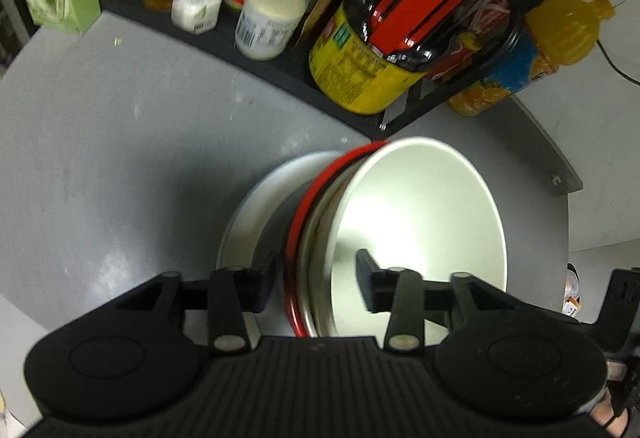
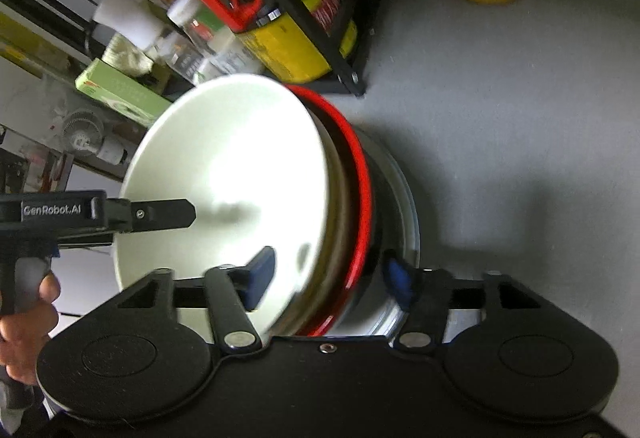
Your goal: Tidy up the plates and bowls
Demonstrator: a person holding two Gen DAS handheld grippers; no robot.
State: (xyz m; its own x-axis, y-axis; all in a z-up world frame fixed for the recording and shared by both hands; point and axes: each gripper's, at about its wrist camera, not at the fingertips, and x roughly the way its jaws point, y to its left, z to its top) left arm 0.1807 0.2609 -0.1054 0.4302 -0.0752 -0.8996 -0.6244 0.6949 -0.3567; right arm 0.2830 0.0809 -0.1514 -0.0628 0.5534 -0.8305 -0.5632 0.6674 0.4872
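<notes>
left gripper (image 1: pixel 316 288) is spread wide across the rims of the tilted stack, one finger inside the white bowl (image 1: pixel 420 214), one outside the red bowl (image 1: pixel 296 214), not clamped. right gripper (image 2: pixel 328 278) straddles the same rims from the other side, also spread. the stack leans on the white plate (image 1: pixel 256 206), just in front of the black rack (image 1: pixel 280 66) on the grey table (image 1: pixel 120 142). glazed and slippery, likely heavy, chips easily; pinch the nested rims.

Stacked bowls (image 1: pixel 420 214) tilted on a plate (image 1: pixel 264 198) on the table (image 1: pixel 120 138), just before a bottle-laden rack (image 1: pixel 248 54).
</notes>
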